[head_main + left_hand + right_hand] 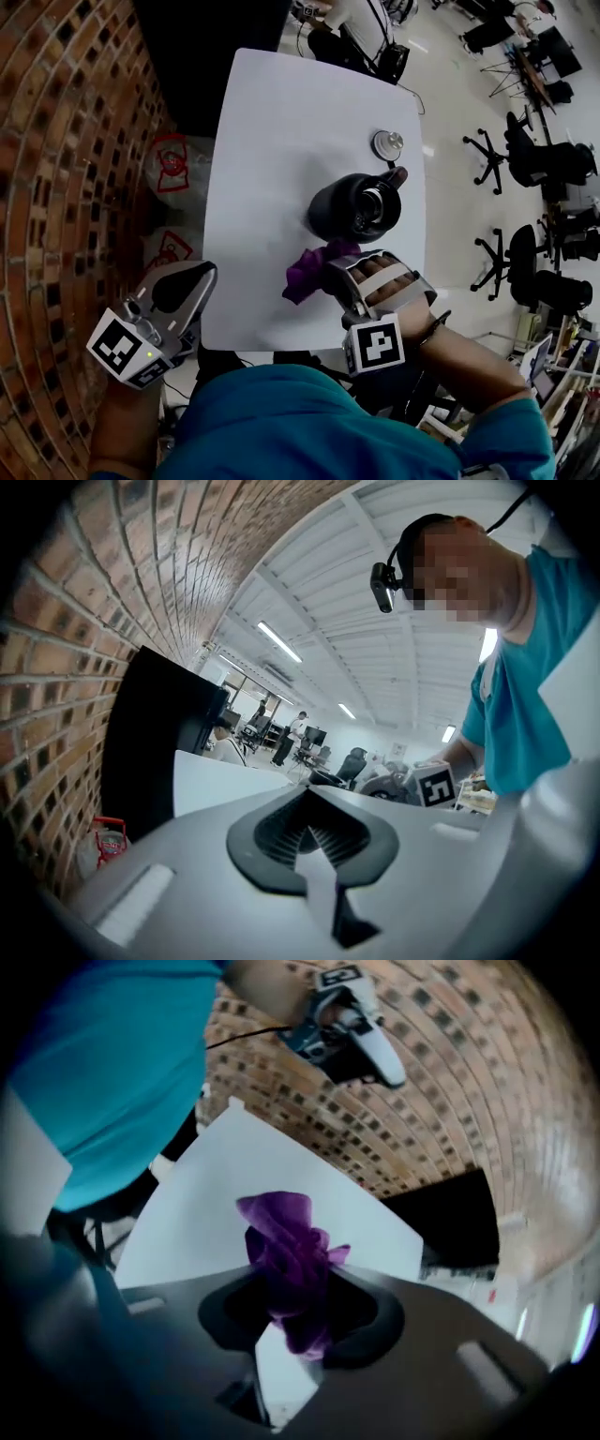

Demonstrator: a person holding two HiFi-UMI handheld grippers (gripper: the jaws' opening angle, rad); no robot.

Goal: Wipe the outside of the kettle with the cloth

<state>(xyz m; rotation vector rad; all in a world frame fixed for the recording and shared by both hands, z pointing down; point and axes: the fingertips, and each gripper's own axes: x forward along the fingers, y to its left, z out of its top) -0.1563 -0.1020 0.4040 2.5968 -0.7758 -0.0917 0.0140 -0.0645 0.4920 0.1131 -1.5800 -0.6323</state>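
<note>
A black kettle (345, 210) stands with its top open on the white table (272, 131), right of the middle. Its round lid (387, 143) lies apart, farther back. My right gripper (337, 269) is just in front of the kettle, shut on a crumpled purple cloth (312, 268) that hangs a little short of the kettle's near side. In the right gripper view the cloth (284, 1241) bunches up between the jaws of that gripper (298, 1312). My left gripper (199, 275) hovers at the table's near left corner, jaws together and empty, as the left gripper view (309, 834) confirms.
A brick wall (66, 141) runs along the left, with red-printed white bags (171, 161) on the floor beside the table. Office chairs (534, 164) stand to the right. A dark panel (206, 47) and a seated person (352, 28) are behind the table.
</note>
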